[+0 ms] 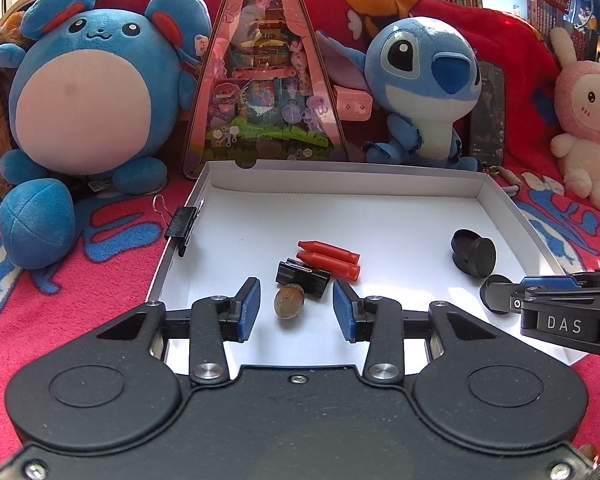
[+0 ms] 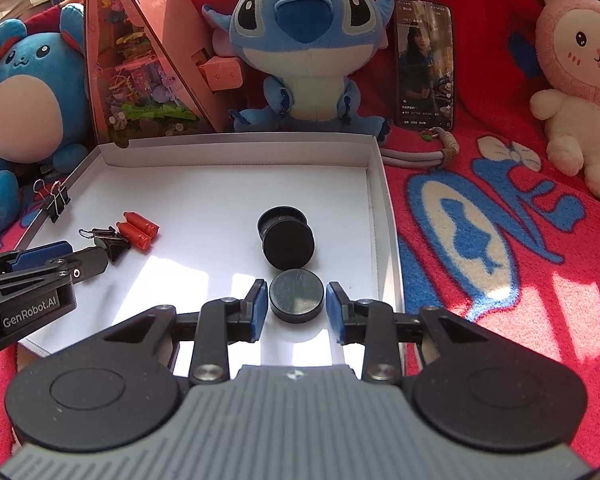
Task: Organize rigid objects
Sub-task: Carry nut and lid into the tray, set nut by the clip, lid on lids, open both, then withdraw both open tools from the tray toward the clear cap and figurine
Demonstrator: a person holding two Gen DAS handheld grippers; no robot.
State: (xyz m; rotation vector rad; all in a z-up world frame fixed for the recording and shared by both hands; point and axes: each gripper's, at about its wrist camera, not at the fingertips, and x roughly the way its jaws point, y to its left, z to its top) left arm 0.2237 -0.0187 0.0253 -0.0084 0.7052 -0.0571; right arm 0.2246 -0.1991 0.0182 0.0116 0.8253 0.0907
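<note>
A white shallow box [image 1: 340,192] lies on the red blanket. My left gripper [image 1: 296,308] is open over its near edge, with a brown acorn [image 1: 288,300] between the blue pads, untouched. Behind the acorn lie a black binder clip [image 1: 302,278] and two red crayon-like pieces [image 1: 328,258]. Another binder clip [image 1: 182,224] is clipped on the box's left wall. My right gripper [image 2: 296,306] is open around a black round cap [image 2: 297,296] with small gaps on both sides. Two more black caps [image 2: 286,236] lie behind it. The right gripper's side shows in the left view [image 1: 556,304].
Blue plush toys [image 1: 84,92] [image 2: 304,40], a pink triangular toy box [image 1: 264,72], a phone [image 2: 424,64] and a pink rabbit plush [image 2: 580,68] stand around the box's far side. The red blanket [image 2: 500,240] surrounds the box. The left gripper's side [image 2: 28,276] enters the right view.
</note>
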